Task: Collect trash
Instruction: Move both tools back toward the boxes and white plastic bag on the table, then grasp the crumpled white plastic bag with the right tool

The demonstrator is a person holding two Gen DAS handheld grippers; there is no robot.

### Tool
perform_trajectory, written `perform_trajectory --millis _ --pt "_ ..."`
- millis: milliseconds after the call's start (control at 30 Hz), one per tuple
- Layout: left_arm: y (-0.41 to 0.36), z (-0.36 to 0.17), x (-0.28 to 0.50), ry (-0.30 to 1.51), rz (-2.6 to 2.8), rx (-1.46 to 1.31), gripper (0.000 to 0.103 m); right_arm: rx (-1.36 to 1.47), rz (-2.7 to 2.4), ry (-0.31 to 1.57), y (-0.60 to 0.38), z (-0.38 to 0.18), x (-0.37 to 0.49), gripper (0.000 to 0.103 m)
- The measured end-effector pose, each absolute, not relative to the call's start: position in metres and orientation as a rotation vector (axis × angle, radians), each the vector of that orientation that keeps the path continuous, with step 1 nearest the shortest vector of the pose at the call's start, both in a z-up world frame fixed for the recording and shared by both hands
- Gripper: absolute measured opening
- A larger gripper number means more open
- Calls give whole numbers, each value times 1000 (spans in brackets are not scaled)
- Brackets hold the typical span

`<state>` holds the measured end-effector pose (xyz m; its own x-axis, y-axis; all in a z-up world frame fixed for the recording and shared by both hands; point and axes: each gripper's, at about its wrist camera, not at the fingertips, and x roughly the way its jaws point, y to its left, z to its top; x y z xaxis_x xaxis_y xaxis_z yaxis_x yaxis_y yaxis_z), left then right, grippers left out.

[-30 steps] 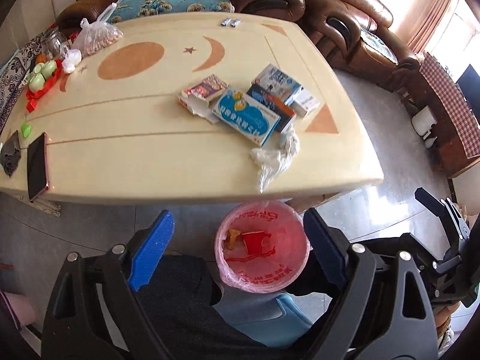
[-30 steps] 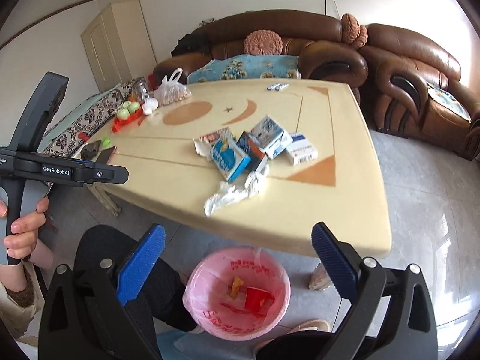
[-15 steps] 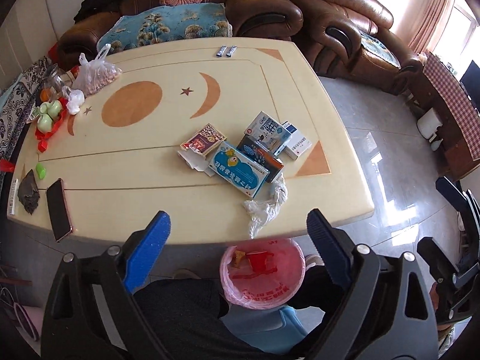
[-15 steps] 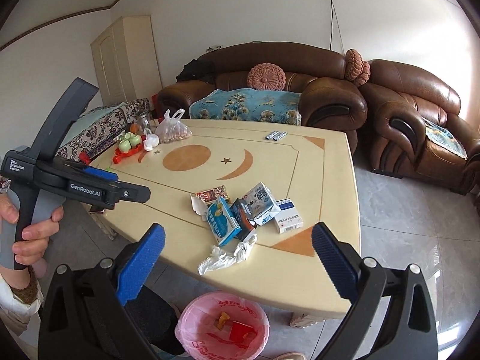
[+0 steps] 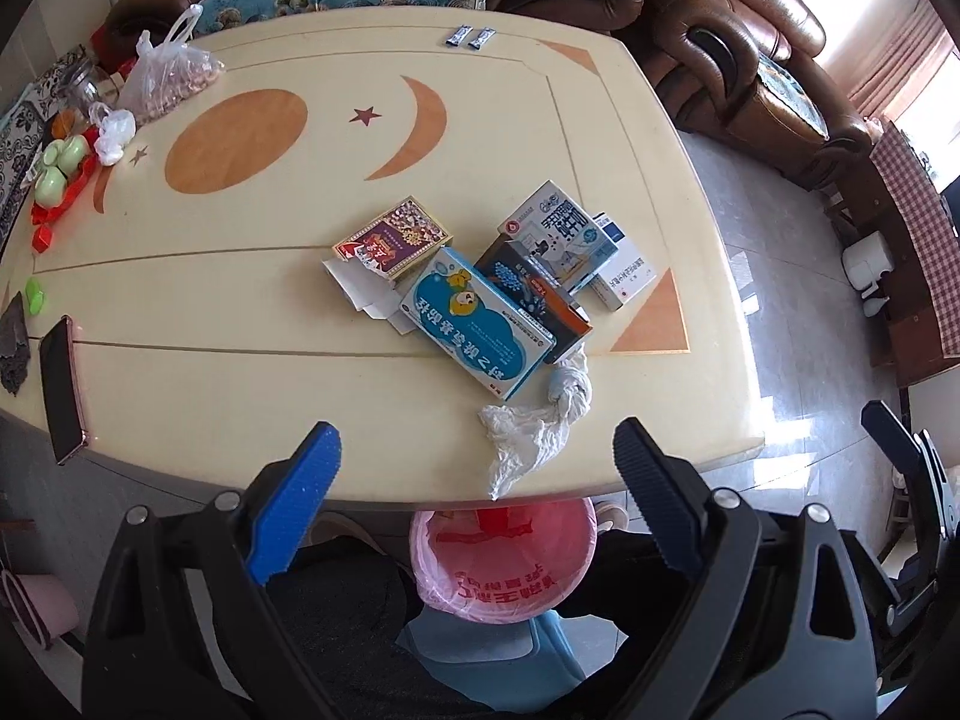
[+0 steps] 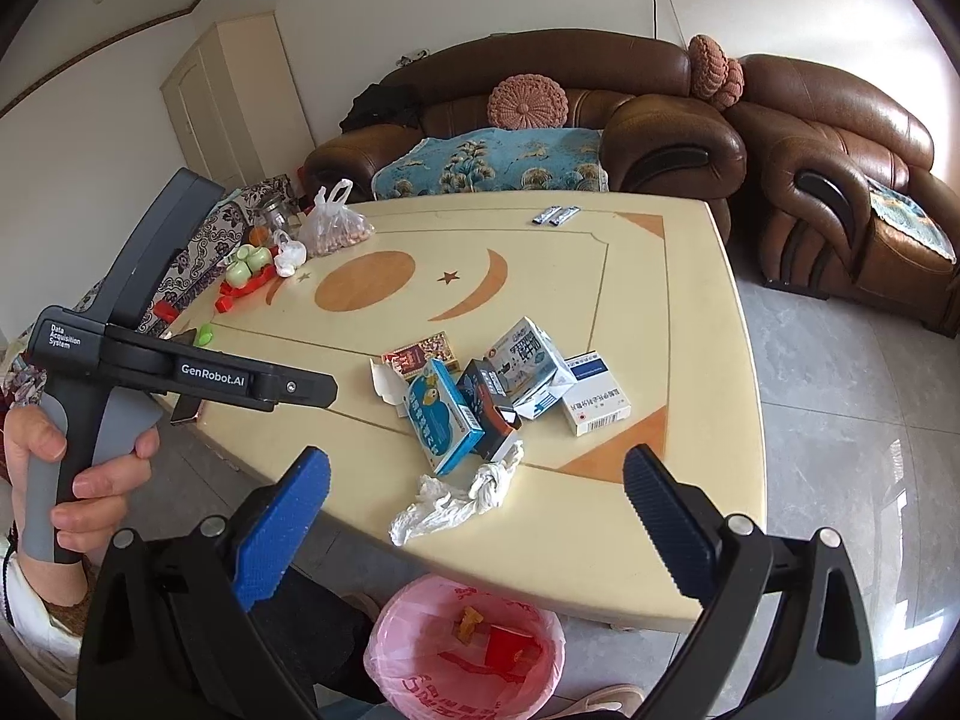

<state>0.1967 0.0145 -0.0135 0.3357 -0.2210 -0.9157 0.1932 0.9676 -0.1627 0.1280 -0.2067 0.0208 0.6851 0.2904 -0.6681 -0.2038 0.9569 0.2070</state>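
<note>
A cluster of empty boxes lies on the cream table [image 5: 180, 360]: a blue cartoon box [image 5: 477, 321] [image 6: 441, 414], a red patterned box [image 5: 393, 236], a dark box [image 5: 534, 288], a white-blue carton [image 5: 558, 228] and a white box [image 5: 624, 273]. A crumpled white plastic bag [image 5: 531, 423] [image 6: 453, 498] lies at the near table edge. A pink-lined trash bin [image 5: 501, 558] [image 6: 465, 645] stands on the floor below it. My left gripper [image 5: 474, 480] is open and empty above the table's near edge. My right gripper [image 6: 477, 516] is open and empty above the bin.
A phone [image 5: 60, 387] lies at the table's left edge. A bag of nuts [image 5: 168, 75], green fruit on a red tray [image 5: 60, 171] and two sachets [image 5: 471, 36] sit farther back. Brown sofas [image 6: 600, 96] stand behind the table.
Both grippers have risen and moved forward from above the bin toward the table; the boxes and plastic bag now look closer. Both stay open and empty.
</note>
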Motion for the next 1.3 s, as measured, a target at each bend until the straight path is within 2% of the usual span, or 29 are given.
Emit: perform_trajectory --millis 500,867,1300 --pt "15 -80 256 1306 -230 -183 90 127 296 872 -199 -31 174 96" --pt "13 -117 293 1350 -201 -252 90 134 319 980 -182 -93 206 96" --pt "4 -142 319 1379 -178 -267 90 148 311 1055 -165 -149 230 96"
